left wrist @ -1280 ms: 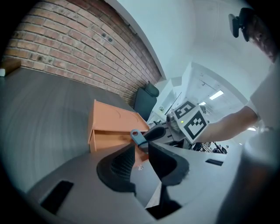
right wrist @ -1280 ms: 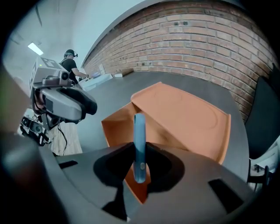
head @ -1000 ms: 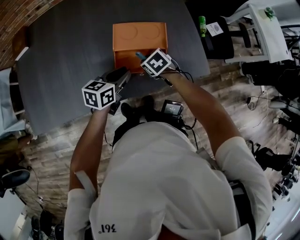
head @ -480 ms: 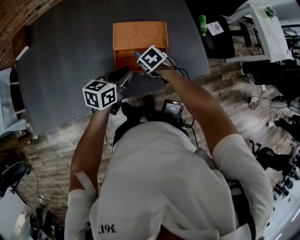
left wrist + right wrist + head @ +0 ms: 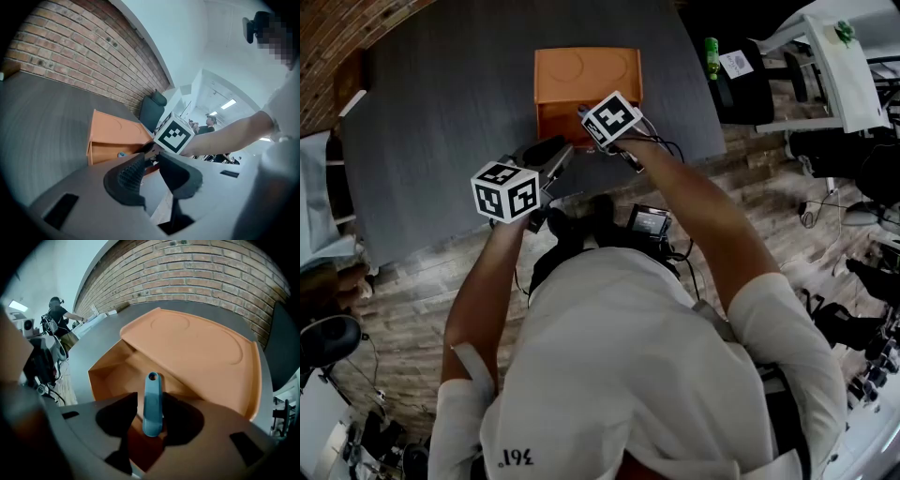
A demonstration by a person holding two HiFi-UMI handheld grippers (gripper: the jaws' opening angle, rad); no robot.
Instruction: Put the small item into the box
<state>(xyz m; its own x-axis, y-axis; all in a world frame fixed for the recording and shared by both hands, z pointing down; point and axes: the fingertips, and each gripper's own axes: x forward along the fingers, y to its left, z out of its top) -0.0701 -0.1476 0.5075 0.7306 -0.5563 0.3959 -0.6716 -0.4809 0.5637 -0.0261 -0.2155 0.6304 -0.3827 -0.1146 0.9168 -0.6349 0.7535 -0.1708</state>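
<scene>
An orange box (image 5: 586, 70) lies on the dark grey table (image 5: 441, 112) with its lid folded back and its cavity (image 5: 117, 366) open. The small item, a slim blue piece with a hole at one end (image 5: 152, 404), stands between the jaws of my right gripper (image 5: 151, 408) just over the box's front edge. Those jaws are opening; a gap shows on the item's left side. The left gripper view shows the blue item (image 5: 121, 154) at the box's mouth. My left gripper (image 5: 152, 164) hovers in front of the box, open, with nothing between its fingers.
A brick wall (image 5: 211, 268) runs behind the table. Office chairs (image 5: 741, 75), a white desk (image 5: 834, 66) and cables (image 5: 825, 202) stand on the wooden floor to the right. A person (image 5: 58, 312) stands far off to the left.
The right gripper has moved a little further over the box's opening with the blue item. The left gripper has stayed about where it was.
</scene>
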